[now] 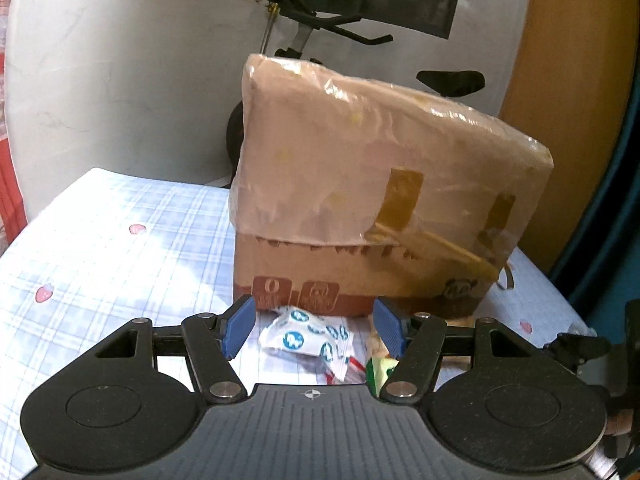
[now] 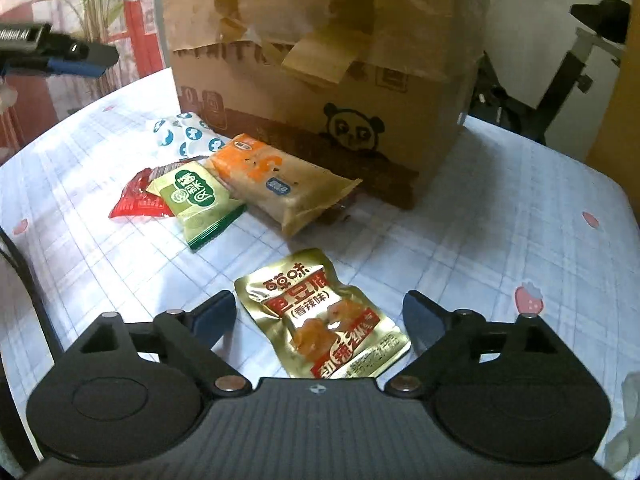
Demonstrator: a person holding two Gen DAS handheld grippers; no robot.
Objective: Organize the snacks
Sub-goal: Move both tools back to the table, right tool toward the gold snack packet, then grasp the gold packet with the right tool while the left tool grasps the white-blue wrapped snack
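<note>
Gold foil snack pouch [image 2: 323,316] lies flat on the strawberry-print checked tablecloth [image 2: 500,216], framed by the wide-open right gripper [image 2: 320,320], which holds nothing. Light, limp and slick, it looks best pinched by a sealed edge. Across the pile, the left gripper [image 1: 314,326] gapes wide, empty, over a white blue-spotted packet [image 1: 306,338] beside the taped brown cardboard box [image 1: 360,200].

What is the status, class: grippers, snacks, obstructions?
Left hand-held gripper open, over white-blue packet. Right hand-held gripper open, straddling gold pouch. Cardboard box close behind the snacks; nothing gripped.
</note>
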